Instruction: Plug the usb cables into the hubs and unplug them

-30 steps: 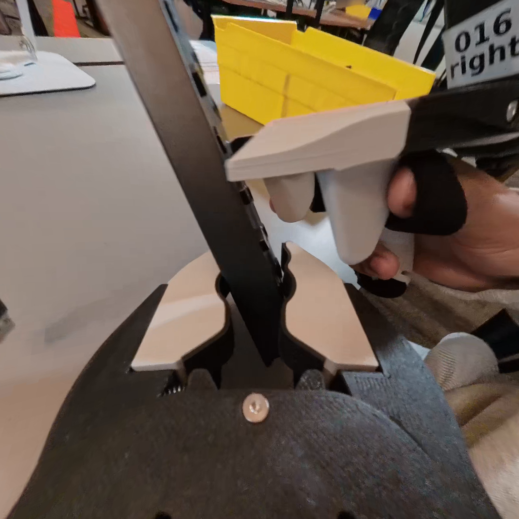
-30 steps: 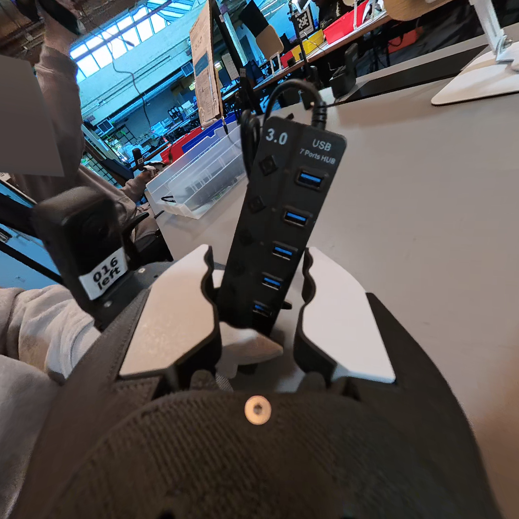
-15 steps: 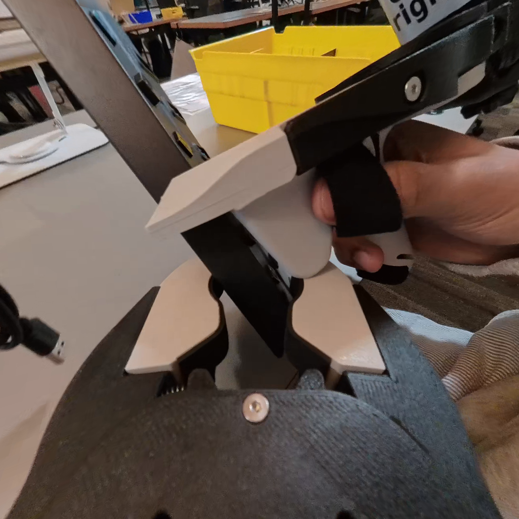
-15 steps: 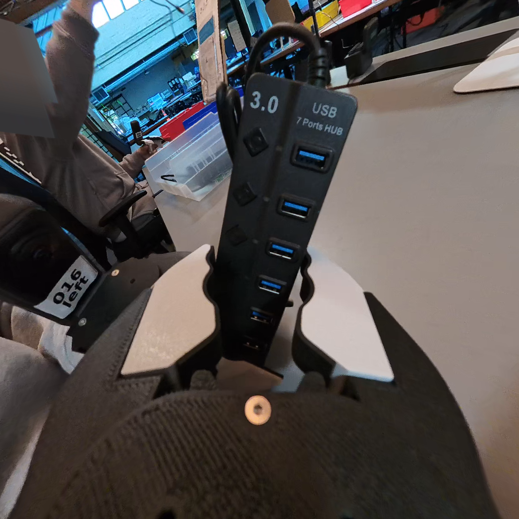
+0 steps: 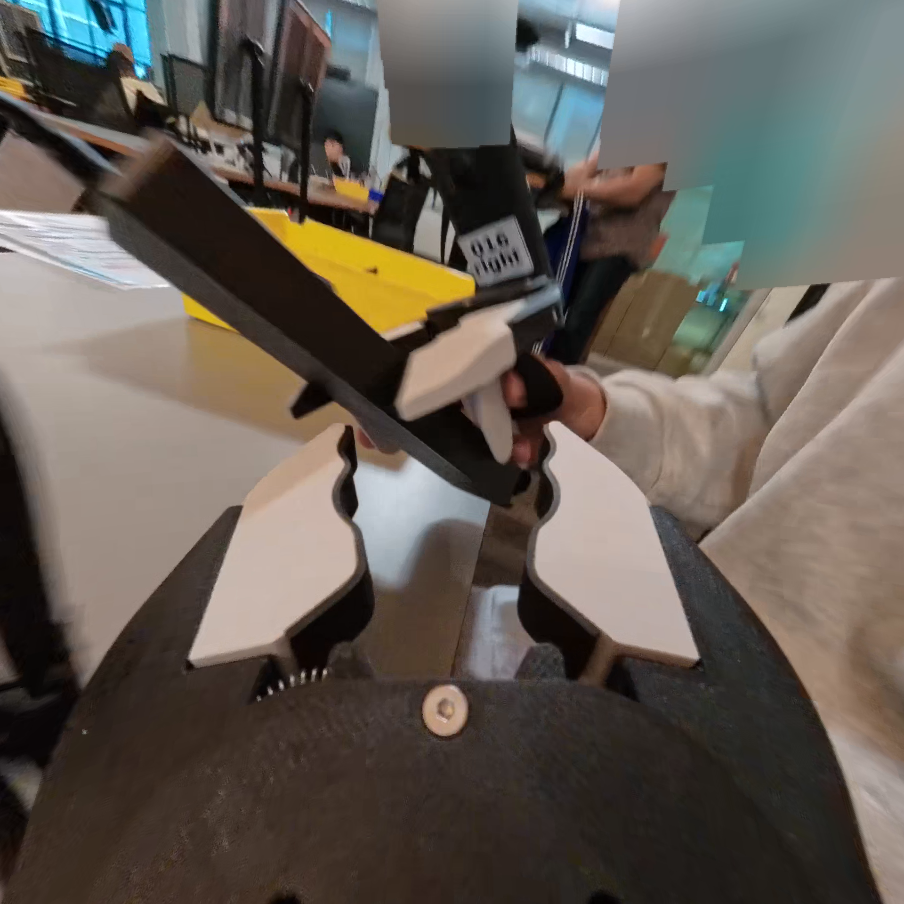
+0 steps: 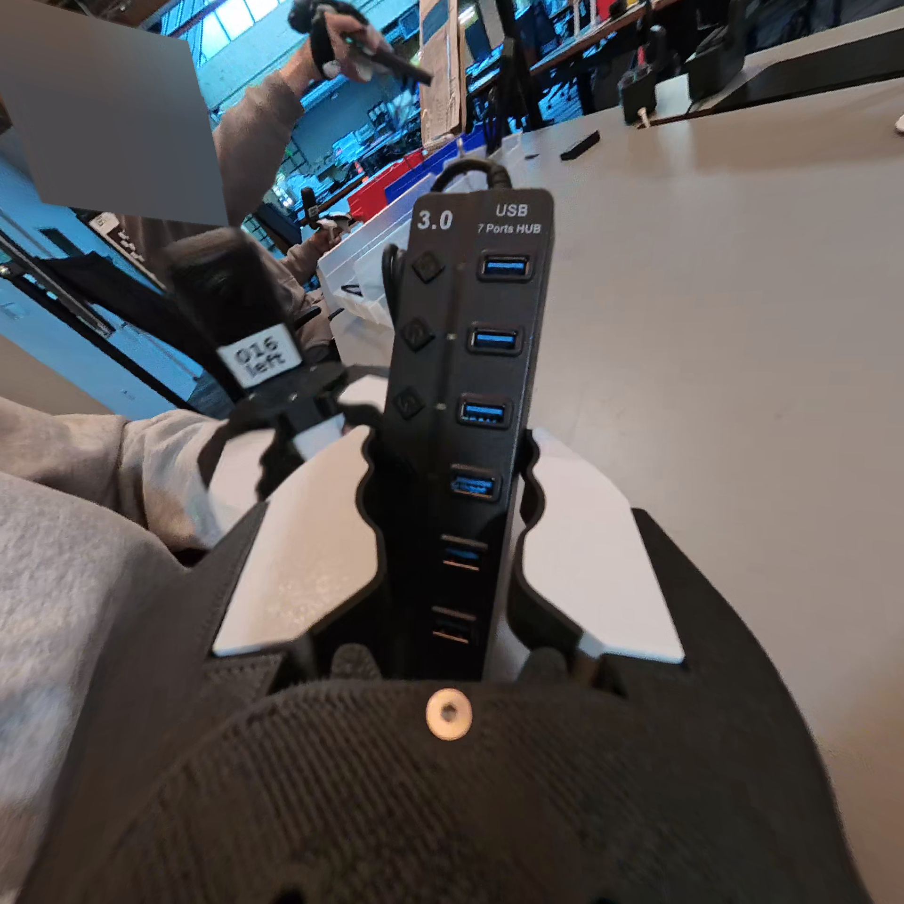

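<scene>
A black USB hub with several blue ports stands upright between my right gripper's white fingers, which are shut on its lower half. Its black cable leaves the top end. In the left wrist view the hub slants up to the left, held by the right gripper. My left gripper is open and empty; the hub's lower end hangs just beyond its right fingertip. The left gripper also shows at the left of the right wrist view.
A yellow bin stands on the grey table behind the hub. A clear plastic bin sits at the table's far edge, and a small black piece lies farther back. The operator's grey sleeve fills the right side.
The right gripper closed on the hub. The left gripper, shut on the hub's end before, has opened and drawn back, so only the right one holds it now.
</scene>
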`<action>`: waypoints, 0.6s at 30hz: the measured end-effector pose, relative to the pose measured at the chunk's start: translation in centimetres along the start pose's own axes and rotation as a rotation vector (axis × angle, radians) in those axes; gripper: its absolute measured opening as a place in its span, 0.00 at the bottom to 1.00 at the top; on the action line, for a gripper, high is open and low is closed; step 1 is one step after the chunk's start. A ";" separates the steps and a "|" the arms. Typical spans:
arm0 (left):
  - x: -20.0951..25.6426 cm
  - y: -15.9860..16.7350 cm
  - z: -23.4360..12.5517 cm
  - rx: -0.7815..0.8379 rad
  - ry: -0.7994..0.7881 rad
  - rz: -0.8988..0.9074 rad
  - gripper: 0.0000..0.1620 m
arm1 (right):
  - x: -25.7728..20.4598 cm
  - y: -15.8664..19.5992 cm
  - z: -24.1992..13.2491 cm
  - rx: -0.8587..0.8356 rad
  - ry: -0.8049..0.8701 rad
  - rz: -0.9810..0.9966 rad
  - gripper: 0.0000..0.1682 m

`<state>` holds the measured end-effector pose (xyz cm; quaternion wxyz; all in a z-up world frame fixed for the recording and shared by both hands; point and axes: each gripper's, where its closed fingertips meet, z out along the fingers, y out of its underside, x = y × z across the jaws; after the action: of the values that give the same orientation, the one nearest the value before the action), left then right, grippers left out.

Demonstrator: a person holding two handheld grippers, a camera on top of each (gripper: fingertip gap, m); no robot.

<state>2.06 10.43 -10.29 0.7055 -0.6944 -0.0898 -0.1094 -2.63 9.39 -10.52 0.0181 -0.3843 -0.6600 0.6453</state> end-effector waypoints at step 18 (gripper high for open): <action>-1.1 -4.1 -2.2 0.318 0.187 -0.431 0.53 | -5.4 2.8 1.6 -0.140 -0.373 0.149 0.34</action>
<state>-0.22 8.18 -6.75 0.7714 -0.5265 -0.1859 -0.3053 1.72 4.85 -10.62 -0.1790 -0.3061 -0.6649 0.6574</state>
